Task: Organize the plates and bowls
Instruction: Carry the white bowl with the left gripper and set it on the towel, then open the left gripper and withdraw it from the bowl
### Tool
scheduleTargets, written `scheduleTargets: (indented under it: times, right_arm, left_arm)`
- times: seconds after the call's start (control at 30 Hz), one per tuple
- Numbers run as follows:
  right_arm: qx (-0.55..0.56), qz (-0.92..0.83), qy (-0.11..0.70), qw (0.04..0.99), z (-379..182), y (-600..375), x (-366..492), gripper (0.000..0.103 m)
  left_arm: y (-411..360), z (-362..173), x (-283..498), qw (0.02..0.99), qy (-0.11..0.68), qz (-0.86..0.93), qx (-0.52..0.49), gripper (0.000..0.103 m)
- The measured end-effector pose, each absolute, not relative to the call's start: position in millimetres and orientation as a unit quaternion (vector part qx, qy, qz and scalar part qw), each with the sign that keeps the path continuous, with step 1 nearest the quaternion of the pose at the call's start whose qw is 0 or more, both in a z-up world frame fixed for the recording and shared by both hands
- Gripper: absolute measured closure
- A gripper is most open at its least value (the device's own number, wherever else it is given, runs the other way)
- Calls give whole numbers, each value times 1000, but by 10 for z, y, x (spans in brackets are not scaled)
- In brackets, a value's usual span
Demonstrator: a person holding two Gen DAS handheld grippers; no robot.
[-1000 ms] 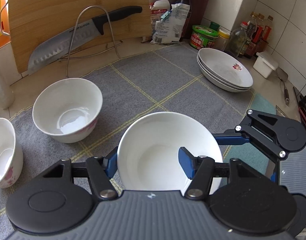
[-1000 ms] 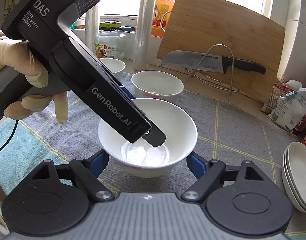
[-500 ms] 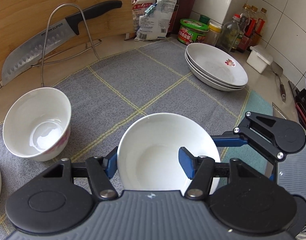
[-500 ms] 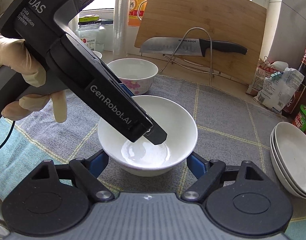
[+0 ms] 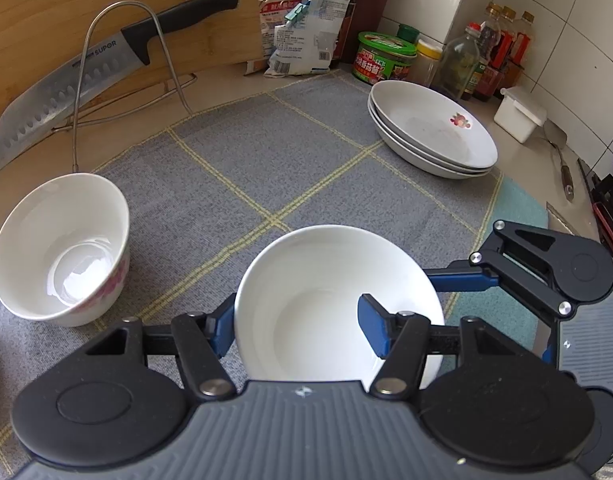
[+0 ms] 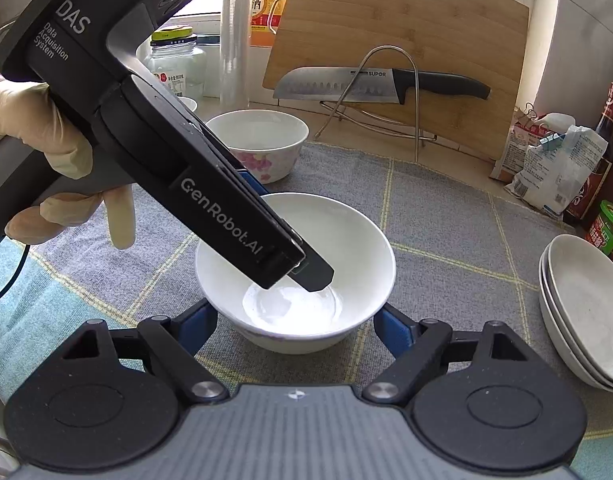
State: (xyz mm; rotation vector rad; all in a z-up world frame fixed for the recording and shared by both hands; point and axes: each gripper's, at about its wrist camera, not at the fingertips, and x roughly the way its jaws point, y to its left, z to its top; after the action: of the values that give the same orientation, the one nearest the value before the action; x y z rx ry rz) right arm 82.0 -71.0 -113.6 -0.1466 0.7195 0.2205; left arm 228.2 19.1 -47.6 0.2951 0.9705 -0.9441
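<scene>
Grey cloth [image 5: 234, 168], left claw [image 5: 294, 326] pinching bowl [image 5: 326, 280] wall, right claw [image 6: 294, 330] seemingly loosely astride it, gloved hand [image 6: 46, 160] only rightward.

White bowl clamped by its rim in the left jaws

The plain white bowl [image 5: 326, 304] sits upright, one pad inside and one outside its wall. A flowered bowl [image 5: 62, 248] stands left of the jaws; three stacked plates [image 5: 430, 128] lie ahead to the right.

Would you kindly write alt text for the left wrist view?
The left gripper grips a white bowl by its rim, one pad inside, one outside, above a grey checked mat. A floral bowl sits left; stacked plates lie far right.
</scene>
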Motion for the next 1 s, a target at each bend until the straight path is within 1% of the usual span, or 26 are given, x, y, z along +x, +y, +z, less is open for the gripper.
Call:
scheduleTargets:
  times: [0.1, 0.17, 0.2, 0.23, 0.27, 0.3, 0.47, 1.0]
  right_arm:
    - [-74, 108, 351, 927, -1142, -702, 826, 15]
    - [-74, 108, 351, 927, -1146, -699, 827, 14]
    - [-72, 108, 350, 928, -1145, -703, 826, 13]
    - [-69, 109, 348, 929, -1139, -710, 824, 6]
    - [-65, 109, 343, 931, -1125, -720, 817, 0]
    - [-65, 108, 335, 934, -1105, -723, 801, 0]
    - [-68, 103, 336, 934, -1072, -727, 804, 0]
    - [-92, 112, 338, 930, -841, -625, 717, 0]
  left_arm:
    - [198, -484, 2280, 770, 447, -435, 136, 41]
    - [202, -487, 2273, 769, 446, -437, 137, 38]
    - [204, -485, 2266, 770, 444, -438, 137, 32]
    - [205, -477, 2255, 772, 440, -438, 139, 28]
    - [204, -463, 2241, 776, 433, -437, 141, 19]
    - [209, -441, 2223, 781, 425, -435, 143, 14]
    - [265, -356, 2197, 792, 408, -430, 145, 11]
    - [737, -11, 1978, 846, 339, -388, 137, 10]
